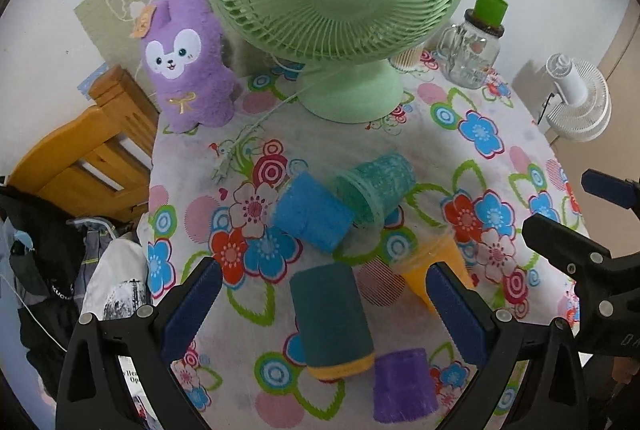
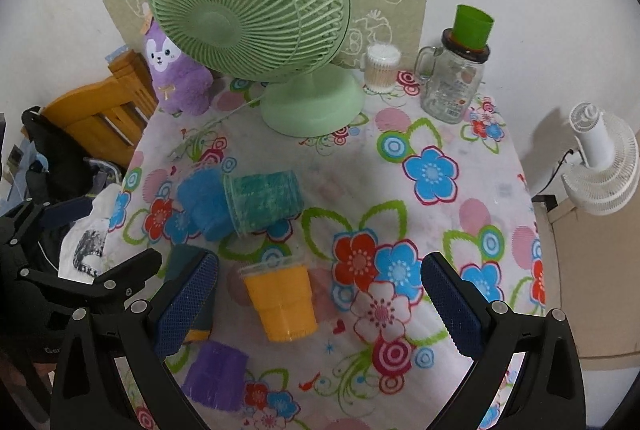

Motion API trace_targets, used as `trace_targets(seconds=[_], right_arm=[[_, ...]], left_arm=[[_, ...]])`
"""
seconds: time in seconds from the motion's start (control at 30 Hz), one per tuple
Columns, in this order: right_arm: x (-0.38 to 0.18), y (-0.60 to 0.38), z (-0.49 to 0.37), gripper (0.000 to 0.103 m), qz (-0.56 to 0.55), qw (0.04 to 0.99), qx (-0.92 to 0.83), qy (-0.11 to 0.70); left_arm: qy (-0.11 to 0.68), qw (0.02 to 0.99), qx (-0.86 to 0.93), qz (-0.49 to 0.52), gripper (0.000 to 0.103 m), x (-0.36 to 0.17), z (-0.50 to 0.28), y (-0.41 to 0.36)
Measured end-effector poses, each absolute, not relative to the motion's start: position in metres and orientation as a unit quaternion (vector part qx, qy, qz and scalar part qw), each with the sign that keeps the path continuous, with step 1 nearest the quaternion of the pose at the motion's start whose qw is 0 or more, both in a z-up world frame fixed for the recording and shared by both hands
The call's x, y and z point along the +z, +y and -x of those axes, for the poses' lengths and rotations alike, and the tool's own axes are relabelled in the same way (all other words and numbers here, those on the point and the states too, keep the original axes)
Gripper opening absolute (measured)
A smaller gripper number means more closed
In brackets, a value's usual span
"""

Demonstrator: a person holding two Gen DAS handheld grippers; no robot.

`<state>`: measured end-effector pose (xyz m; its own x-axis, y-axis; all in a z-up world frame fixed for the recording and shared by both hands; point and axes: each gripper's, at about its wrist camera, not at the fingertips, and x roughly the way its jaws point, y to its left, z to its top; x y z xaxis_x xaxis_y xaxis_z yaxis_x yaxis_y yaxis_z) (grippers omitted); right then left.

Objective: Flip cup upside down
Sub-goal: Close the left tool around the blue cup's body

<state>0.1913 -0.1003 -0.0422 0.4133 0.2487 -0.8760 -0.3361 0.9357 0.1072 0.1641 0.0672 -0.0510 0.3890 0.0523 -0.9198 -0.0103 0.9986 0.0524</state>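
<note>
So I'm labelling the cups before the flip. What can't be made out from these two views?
- Dark teal cup: right wrist view, mostly hidden behind the right gripper's left finger.
- Orange cup: left wrist view, blurred, base covered by the left gripper's right finger.
- Purple cup: both views, low near the edge, so its opening cannot be made out.

soft, even indoor light, no glare. green fan [image 2: 248, 2] casts a faint shadow on the tablecloth [image 2: 400, 190] just in front of its base. strong fisheye bending w/ dark vignette at edges; slight blur overall.
</note>
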Motion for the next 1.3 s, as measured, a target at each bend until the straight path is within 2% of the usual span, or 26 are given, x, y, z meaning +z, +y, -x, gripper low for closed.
trace_targets(seconds=[0.4, 0.77, 1.1, 1.23, 1.3], right_arm=[[-0.088, -0.079, -0.231, 0.103, 0.041, 0.823, 0.172, 0.539], [-0.133, -0.069, -0.249, 0.103, 0.041, 0.804, 0.169, 0.569], [-0.165, -0.061, -0.259, 0.103, 0.043, 0.788, 0.173, 0.59], [-0.172, -0.058, -0.26, 0.103, 0.045, 0.782, 0.175, 0.596], [-0.174, -0.057, -0.259, 0.103, 0.045, 0.78, 0.177, 0.598]], left_arm=[[0.588, 0.808, 0.0, -0.037, 0.103, -0.105, -0.205, 0.08], [0.589, 0.798, -0.03, -0.125, 0.103, -0.145, -0.224, 0.076], [0.615, 0.779, -0.053, -0.108, 0.102, -0.178, -0.241, 0.086], [0.62, 0.775, -0.058, -0.106, 0.089, -0.186, -0.247, 0.086], [0.622, 0.774, -0.06, -0.097, 0.089, -0.187, -0.247, 0.088]])
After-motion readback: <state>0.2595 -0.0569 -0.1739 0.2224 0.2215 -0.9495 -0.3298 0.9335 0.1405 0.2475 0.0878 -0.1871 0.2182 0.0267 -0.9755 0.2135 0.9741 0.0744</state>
